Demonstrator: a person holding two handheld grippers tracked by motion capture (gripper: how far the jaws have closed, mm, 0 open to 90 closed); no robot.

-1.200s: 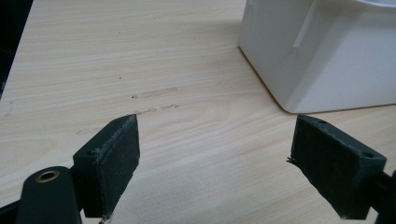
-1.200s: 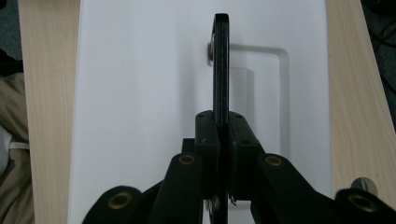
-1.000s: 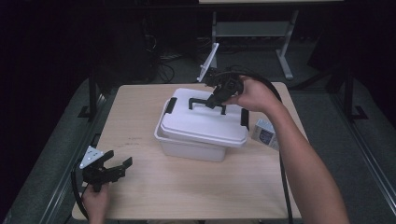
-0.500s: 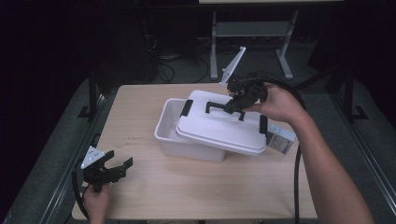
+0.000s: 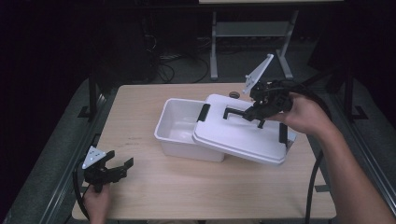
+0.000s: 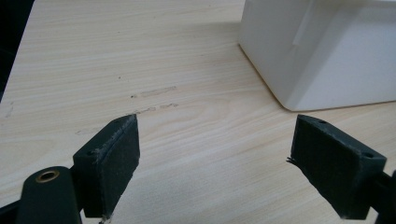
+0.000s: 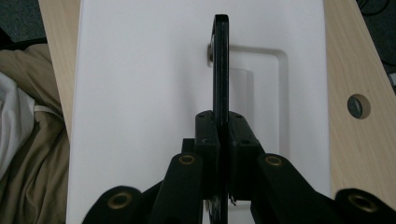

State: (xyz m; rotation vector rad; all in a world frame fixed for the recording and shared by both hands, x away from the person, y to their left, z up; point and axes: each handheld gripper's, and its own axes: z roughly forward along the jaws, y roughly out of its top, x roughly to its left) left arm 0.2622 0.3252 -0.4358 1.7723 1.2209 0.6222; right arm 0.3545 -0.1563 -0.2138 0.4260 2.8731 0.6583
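The right gripper [image 5: 256,113] clamped the black handle [image 7: 221,70] of the white lid [image 5: 238,135], which hung tilted over the right half of the open box [image 5: 180,140] on the table [image 5: 140,102], while the left gripper [image 5: 116,165] rested wide open and empty near the front-left corner.

Lid [image 5: 240,135] lying tilted across right part of bin [image 5: 180,128]; bin sitting mid-table [image 5: 187,191]; left gripper [image 5: 112,170] resting near-left.
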